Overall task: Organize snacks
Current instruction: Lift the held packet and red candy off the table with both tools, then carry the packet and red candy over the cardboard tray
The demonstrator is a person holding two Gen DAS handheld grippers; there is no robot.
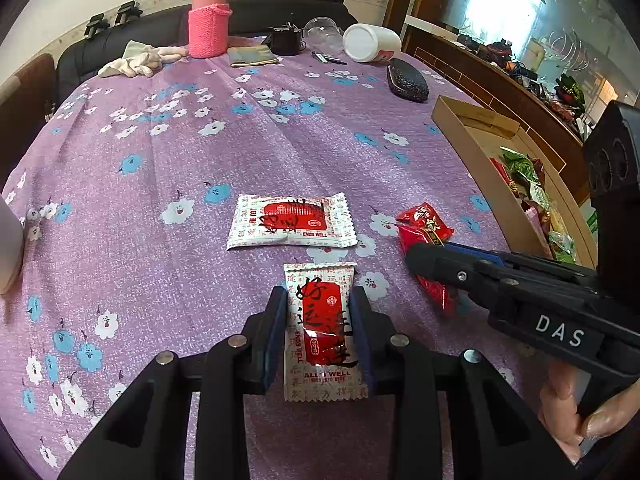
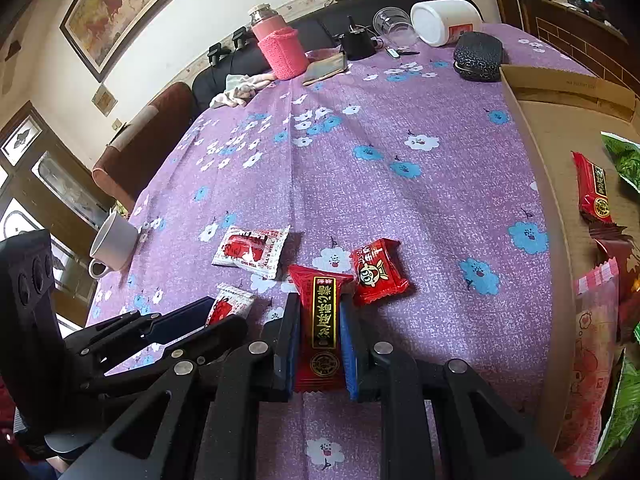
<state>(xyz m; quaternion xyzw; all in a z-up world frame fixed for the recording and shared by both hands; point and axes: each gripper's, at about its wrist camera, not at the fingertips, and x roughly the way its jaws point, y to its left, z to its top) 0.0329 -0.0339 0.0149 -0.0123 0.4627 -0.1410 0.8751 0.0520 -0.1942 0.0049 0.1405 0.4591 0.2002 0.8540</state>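
My left gripper is shut on a white-and-red snack packet on the purple cloth; this gripper and its packet also show in the right wrist view. A second white-and-red packet lies just beyond it. My right gripper is shut on a long red snack bar, seen from the left wrist view as the gripper over the red bar. A small red packet lies beside it.
A cardboard box holding several snacks stands at the right. A white mug stands at the left. A pink flask, white jar, dark case, cloth and small items line the far edge.
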